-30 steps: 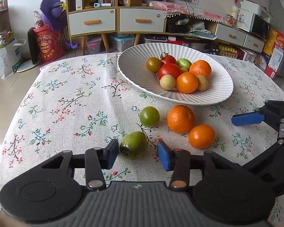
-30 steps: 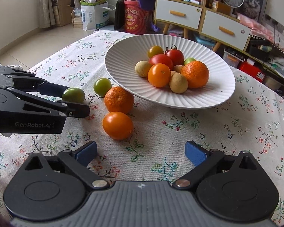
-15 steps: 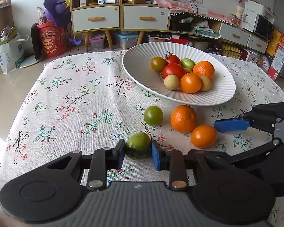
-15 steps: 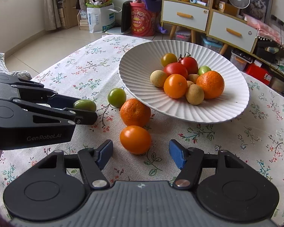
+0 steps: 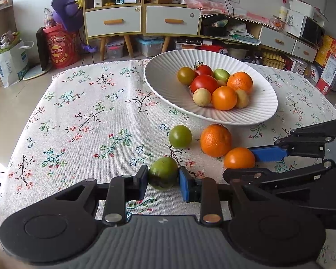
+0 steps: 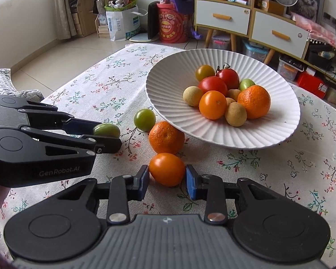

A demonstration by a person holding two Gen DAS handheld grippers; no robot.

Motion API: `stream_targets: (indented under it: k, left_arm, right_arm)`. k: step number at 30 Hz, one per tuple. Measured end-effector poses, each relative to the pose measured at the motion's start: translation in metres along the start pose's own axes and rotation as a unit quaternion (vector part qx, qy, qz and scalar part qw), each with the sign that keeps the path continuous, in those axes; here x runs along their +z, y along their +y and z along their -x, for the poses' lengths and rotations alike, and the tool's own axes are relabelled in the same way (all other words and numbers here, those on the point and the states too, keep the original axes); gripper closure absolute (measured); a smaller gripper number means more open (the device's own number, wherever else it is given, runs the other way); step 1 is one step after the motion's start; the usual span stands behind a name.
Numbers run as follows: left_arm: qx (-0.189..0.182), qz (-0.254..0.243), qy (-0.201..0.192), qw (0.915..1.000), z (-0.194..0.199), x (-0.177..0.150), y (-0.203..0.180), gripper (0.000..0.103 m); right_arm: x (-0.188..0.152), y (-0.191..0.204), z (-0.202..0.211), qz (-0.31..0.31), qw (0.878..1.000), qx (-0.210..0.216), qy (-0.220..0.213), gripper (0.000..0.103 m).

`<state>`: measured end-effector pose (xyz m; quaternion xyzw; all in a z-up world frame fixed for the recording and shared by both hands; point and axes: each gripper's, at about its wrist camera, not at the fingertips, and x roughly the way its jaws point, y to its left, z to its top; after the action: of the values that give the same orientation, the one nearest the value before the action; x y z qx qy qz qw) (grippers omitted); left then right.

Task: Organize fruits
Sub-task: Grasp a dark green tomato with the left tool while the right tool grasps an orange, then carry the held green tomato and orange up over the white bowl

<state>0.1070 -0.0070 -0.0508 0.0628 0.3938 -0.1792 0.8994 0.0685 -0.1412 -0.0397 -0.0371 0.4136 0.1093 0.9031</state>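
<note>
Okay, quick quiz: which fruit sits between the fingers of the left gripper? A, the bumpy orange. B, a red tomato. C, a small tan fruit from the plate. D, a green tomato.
D: in the left wrist view the left gripper is shut on the green tomato on the tablecloth, its pads pressing both sides; the right gripper has just been closing around the smooth orange fruit.

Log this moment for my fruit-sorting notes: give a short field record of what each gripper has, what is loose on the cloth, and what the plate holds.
left gripper: shut on green tomato
right gripper: fingers just closed around smooth orange fruit, pads at its sides
loose on tablecloth: round green fruit, rough-skinned orange
white plate: red, green, orange and tan fruits piled together
held fruits: both on the cloth, not yet lifted
</note>
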Motion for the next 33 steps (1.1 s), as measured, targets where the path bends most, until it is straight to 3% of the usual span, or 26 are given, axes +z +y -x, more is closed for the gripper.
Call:
stream_targets:
  k: [10, 21, 33]
  left_arm:
    - [-0.009, 0.005, -0.004, 0.9999, 0.005, 0.003, 0.000, 0.081]
    - [-0.024, 0.019, -0.018, 0.9993, 0.016, 0.010, 0.000, 0.081]
    - [-0.048, 0.029, -0.043, 0.9975, 0.019, 0.028, -0.018, 0.081]
  right_arm:
    - [-0.001, -0.007, 0.009, -0.019, 1.000, 0.016, 0.001, 0.072]
    - [0.003, -0.025, 0.032, -0.051, 0.998, 0.032, -0.027, 0.072]
    - [0.017, -0.053, 0.043, -0.088, 0.994, 0.001, -0.070, 0.072]
